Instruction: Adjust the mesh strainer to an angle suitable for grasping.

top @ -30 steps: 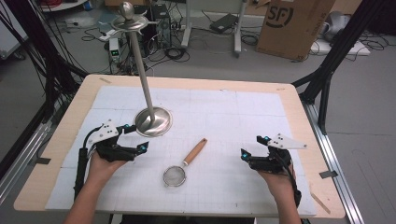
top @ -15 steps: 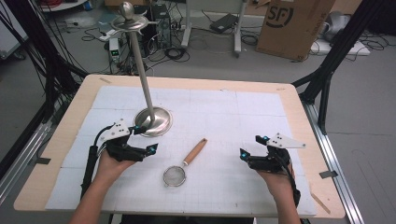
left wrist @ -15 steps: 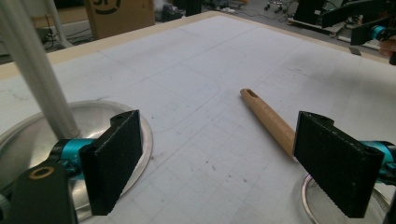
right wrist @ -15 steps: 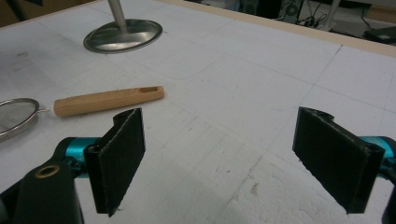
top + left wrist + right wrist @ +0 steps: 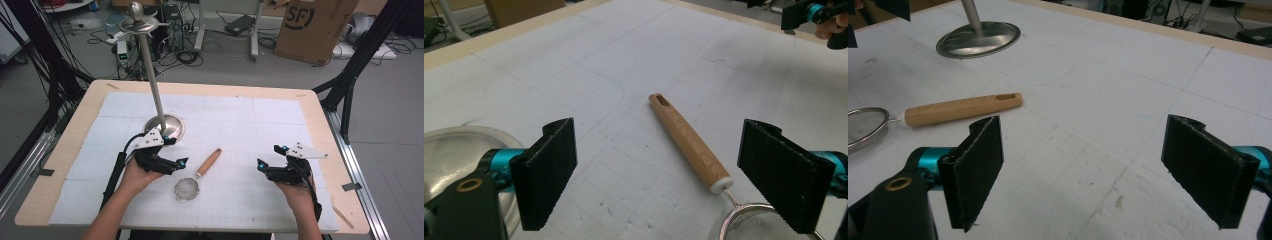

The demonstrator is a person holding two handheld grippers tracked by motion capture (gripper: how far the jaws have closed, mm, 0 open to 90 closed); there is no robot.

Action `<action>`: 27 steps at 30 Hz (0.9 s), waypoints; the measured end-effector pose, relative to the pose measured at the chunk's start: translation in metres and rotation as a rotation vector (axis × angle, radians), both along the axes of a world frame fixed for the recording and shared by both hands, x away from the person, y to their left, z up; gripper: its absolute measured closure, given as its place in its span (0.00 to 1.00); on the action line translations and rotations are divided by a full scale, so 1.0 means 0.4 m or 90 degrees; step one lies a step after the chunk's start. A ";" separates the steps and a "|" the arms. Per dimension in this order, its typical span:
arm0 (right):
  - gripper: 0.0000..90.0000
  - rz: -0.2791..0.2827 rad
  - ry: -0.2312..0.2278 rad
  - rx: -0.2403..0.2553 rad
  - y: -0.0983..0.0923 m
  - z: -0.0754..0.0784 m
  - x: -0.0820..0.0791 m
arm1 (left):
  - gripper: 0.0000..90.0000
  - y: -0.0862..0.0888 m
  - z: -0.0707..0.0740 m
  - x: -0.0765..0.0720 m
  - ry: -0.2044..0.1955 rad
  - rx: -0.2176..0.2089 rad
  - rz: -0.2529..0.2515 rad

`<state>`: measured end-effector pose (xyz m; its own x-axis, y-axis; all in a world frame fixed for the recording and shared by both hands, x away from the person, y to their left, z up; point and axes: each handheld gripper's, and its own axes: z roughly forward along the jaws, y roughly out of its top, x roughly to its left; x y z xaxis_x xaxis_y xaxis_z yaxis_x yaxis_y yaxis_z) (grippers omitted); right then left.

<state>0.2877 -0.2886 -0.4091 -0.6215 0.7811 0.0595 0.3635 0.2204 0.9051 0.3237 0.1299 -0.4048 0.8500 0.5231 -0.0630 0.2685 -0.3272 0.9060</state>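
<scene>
Reaching toward a small strainer with a wooden handle, the left gripper is hovering just to the left of it, its jaws standing wide apart and holding nothing. In the left gripper view, the handle is lying between the two black jaws but farther off, with the rim of the mesh bowl showing near the bottom right. The strainer is lying flat on the white mat near the middle of the table, its bowl toward the near edge and its handle pointing far and right. A metal stand with a round base is rising just beyond the left gripper. The right gripper is hanging well apart on the right, jaws also wide and empty. As a judgement, the work is barely beginning: nothing is being gripped yet, and closing on the handle, lifting, and perhaps hanging the strainer on the stand are all remaining.
</scene>
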 end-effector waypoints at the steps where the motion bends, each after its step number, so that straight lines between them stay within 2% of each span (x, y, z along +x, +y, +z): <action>1: 0.18 0.000 0.000 -0.002 0.001 0.000 0.001 | 0.18 -0.007 -0.001 0.001 0.003 0.003 -0.002; 6: 0.18 0.001 -0.006 -0.007 0.002 0.001 0.001 | 0.18 -0.057 -0.007 0.004 0.010 0.041 -0.024; 9: 0.18 0.001 -0.004 -0.005 0.005 0.003 -0.001 | 0.19 -0.081 -0.011 0.006 0.013 0.050 -0.030; 11: 0.18 0.003 -0.006 -0.006 0.005 0.002 0.000 | 0.19 -0.095 -0.016 0.007 0.020 0.066 -0.032; 16: 0.18 0.004 -0.002 -0.007 0.007 0.001 -0.001 | 0.19 -0.120 -0.034 0.009 0.035 0.094 -0.039; 23: 0.18 0.006 -0.001 -0.010 0.009 -0.001 0.001 | 0.20 -0.144 -0.050 0.009 0.045 0.116 -0.045; 27: 0.18 0.008 0.002 -0.011 0.011 -0.002 0.001 | 0.24 -0.156 -0.061 0.012 0.059 0.137 -0.048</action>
<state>0.2880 -0.2841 -0.4098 -0.6315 0.7739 0.0480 0.3631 0.2405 0.9002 0.3285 0.0677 -0.4293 0.8829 0.4681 -0.0363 0.3146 -0.5325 0.7858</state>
